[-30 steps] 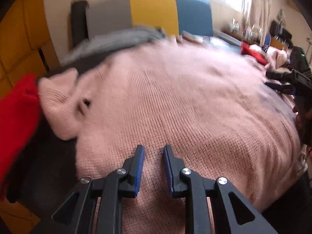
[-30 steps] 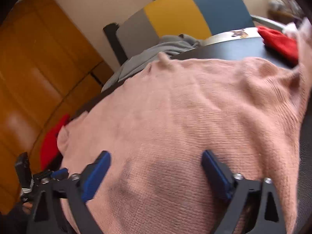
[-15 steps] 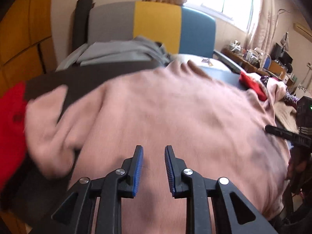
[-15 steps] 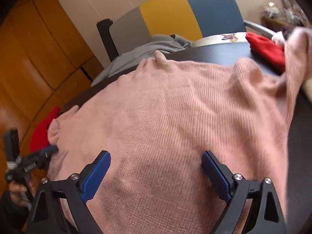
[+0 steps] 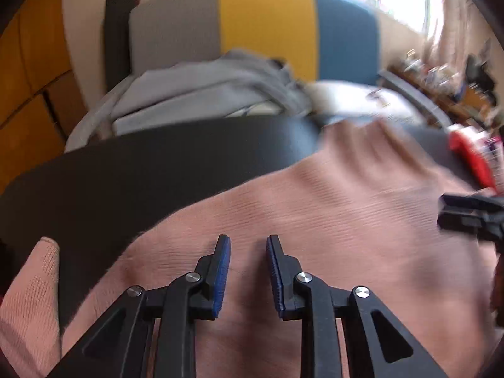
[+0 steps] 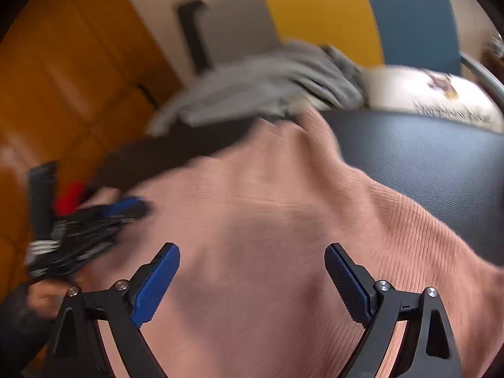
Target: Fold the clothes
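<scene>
A pink knit sweater [image 5: 330, 220] lies spread on a dark table [image 5: 151, 163]; it also fills the right wrist view [image 6: 267, 220]. My left gripper [image 5: 248, 242] hovers just over the sweater's near part, jaws a narrow gap apart and empty. One sleeve end [image 5: 31, 289] lies at the lower left. My right gripper [image 6: 252, 252] is wide open and empty above the sweater's middle. The left gripper [image 6: 94, 220] shows blurred at the left of the right wrist view, and the right gripper [image 5: 469, 217] at the right edge of the left wrist view.
A grey garment [image 5: 195, 91] is piled on a bench behind the table, with a grey, yellow and blue backrest [image 5: 264, 28]. A red cloth [image 5: 469, 157] lies at the far right. Orange wooden cabinets [image 6: 63, 78] stand to the left.
Both grippers have swept toward each other over the sweater. The sweater has shifted right and nearer, baring more dark table on the left. Both jaw gaps are unchanged.
</scene>
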`<action>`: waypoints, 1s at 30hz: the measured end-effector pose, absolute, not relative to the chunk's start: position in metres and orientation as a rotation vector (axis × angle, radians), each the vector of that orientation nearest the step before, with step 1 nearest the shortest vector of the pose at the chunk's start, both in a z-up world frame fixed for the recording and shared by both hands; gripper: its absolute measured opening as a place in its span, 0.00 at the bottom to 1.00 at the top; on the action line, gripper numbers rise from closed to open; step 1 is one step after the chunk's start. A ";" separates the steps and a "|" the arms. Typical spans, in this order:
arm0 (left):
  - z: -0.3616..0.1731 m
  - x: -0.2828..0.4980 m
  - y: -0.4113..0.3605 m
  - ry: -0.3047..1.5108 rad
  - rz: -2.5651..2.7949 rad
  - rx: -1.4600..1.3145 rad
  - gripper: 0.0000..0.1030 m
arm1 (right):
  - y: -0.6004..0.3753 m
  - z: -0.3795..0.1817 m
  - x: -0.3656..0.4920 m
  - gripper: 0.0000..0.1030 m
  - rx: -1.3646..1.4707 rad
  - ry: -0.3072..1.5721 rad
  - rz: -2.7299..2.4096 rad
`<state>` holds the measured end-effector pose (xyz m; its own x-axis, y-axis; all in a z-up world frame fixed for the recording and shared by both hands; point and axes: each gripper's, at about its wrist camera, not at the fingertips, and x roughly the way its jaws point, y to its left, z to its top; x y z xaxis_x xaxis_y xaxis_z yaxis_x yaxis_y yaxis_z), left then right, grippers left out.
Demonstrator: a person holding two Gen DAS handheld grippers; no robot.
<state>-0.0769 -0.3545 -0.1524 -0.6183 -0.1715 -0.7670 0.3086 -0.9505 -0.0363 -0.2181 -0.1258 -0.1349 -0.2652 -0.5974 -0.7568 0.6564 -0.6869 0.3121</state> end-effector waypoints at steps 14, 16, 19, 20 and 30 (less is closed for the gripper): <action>-0.149 -0.077 -0.405 0.299 -2.453 1.125 0.26 | -0.156 -0.131 -0.239 0.96 1.080 -0.020 -2.059; -0.132 -0.065 -0.393 0.337 -2.502 1.060 0.26 | -0.143 -0.119 -0.234 0.88 1.070 0.025 -2.119; -0.119 -0.045 -0.364 0.367 -2.596 1.022 0.26 | -0.094 -0.089 -0.230 0.88 0.958 0.025 -2.237; -0.120 -0.039 -0.354 0.378 -2.618 1.035 0.27 | -0.073 -0.080 -0.233 0.89 0.955 0.040 -2.290; -0.157 -0.009 -0.301 0.424 -2.661 1.200 0.29 | 0.147 -0.005 -0.306 0.94 1.111 -0.075 -2.813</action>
